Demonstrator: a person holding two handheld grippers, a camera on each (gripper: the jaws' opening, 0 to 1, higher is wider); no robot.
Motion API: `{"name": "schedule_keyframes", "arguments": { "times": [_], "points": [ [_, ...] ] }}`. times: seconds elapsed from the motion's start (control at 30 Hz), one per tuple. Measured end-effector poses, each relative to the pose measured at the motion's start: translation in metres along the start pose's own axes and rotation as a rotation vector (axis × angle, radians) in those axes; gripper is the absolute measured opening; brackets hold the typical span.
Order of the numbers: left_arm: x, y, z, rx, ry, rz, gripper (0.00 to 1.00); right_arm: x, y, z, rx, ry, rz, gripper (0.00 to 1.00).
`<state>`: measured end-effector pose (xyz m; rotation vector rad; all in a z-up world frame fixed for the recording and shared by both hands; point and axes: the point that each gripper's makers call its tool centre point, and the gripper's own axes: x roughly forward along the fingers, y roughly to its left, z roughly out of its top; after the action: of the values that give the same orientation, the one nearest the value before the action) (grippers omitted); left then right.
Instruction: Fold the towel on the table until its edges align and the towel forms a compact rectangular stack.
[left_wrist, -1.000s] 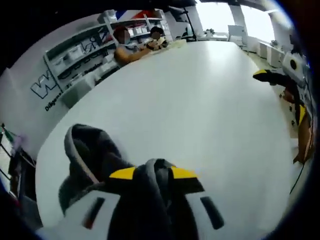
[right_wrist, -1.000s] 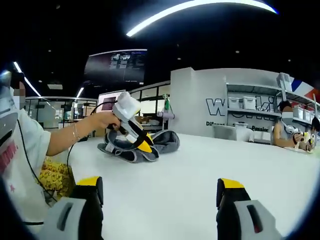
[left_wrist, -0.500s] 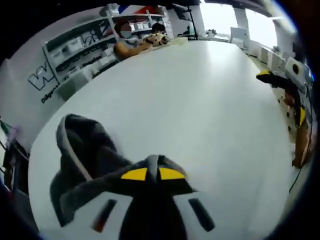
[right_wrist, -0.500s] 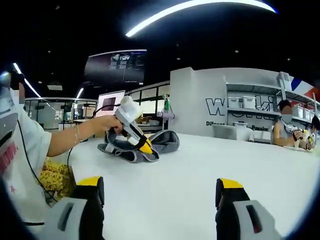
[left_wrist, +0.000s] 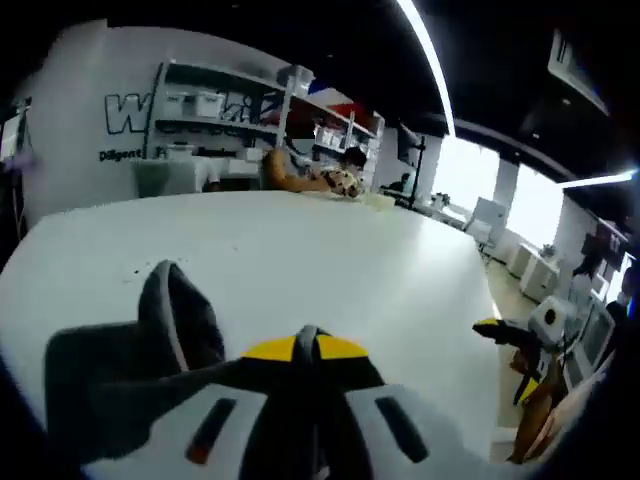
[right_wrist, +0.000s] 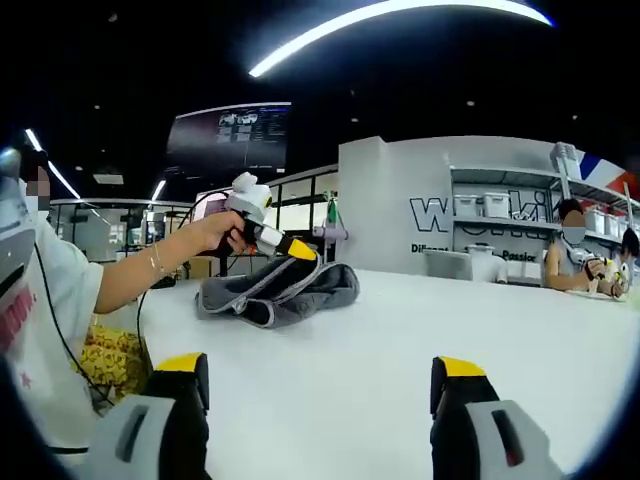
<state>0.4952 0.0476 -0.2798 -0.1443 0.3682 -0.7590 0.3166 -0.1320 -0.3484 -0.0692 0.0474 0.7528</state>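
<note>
A dark grey towel (right_wrist: 322, 285) with a pale hem lies crumpled on the white table (right_wrist: 400, 340), far from my right gripper (right_wrist: 322, 372). That gripper hovers low over the table, open, with nothing between its yellow-tipped jaws. My left gripper (right_wrist: 300, 249), held in a hand, is shut on a fold of the towel and holds that edge a little above the heap. In the left gripper view the left gripper (left_wrist: 305, 347) pinches cloth between closed jaws, and the towel (left_wrist: 170, 320) bunches to the left. The right gripper (left_wrist: 500, 330) shows at the right edge of the table (left_wrist: 350, 250).
Two seated people (right_wrist: 575, 262) work at the table's far end, in front of wall shelves with bins (right_wrist: 490, 205). The person's arm and body (right_wrist: 60, 290) stand at the table's left edge in the right gripper view. Bare tabletop stretches between the grippers.
The left gripper has risen and tipped toward level, lifting the gripped towel edge off the heap. The right gripper has stayed still and open.
</note>
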Motion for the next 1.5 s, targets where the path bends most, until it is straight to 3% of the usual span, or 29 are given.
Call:
{"name": "schedule_keyframes", "arguments": {
  "times": [0.13,0.27,0.37,0.6,0.8,1.07,1.27,1.4,1.47,1.5],
  "points": [
    [-0.004,-0.003,0.031,-0.066,-0.114,-0.012,0.07,0.0,0.0,0.002,-0.003,-0.003,0.001,0.96],
    [-0.006,-0.019,0.059,-0.11,-0.203,-0.041,0.07,-0.002,0.001,0.003,-0.005,-0.008,0.001,0.96],
    [-0.002,-0.03,0.078,-0.147,-0.238,-0.075,0.07,-0.003,0.0,0.003,-0.005,-0.009,-0.001,0.96],
    [0.026,-0.05,0.119,-0.162,-0.259,-0.111,0.06,-0.013,0.0,0.009,-0.003,-0.025,0.0,0.96],
    [0.049,-0.061,0.141,-0.194,-0.271,-0.132,0.06,-0.024,-0.005,0.013,-0.012,-0.03,-0.019,0.96],
    [0.089,-0.08,0.161,-0.201,-0.257,-0.131,0.06,-0.035,-0.012,0.014,-0.01,-0.023,-0.043,0.96],
    [0.104,-0.091,0.166,-0.184,-0.235,-0.136,0.06,-0.04,-0.015,0.015,-0.017,-0.02,-0.059,0.96],
    [0.109,-0.094,0.173,-0.242,-0.248,-0.157,0.06,-0.044,-0.015,0.015,-0.018,-0.016,-0.063,0.96],
    [0.141,-0.118,0.179,-0.256,-0.244,-0.155,0.07,-0.045,-0.016,0.013,-0.02,-0.01,-0.067,0.96],
    [0.146,-0.125,0.177,-0.27,-0.242,-0.158,0.07,-0.046,-0.016,0.013,-0.021,-0.008,-0.068,0.96]
  ]
}}
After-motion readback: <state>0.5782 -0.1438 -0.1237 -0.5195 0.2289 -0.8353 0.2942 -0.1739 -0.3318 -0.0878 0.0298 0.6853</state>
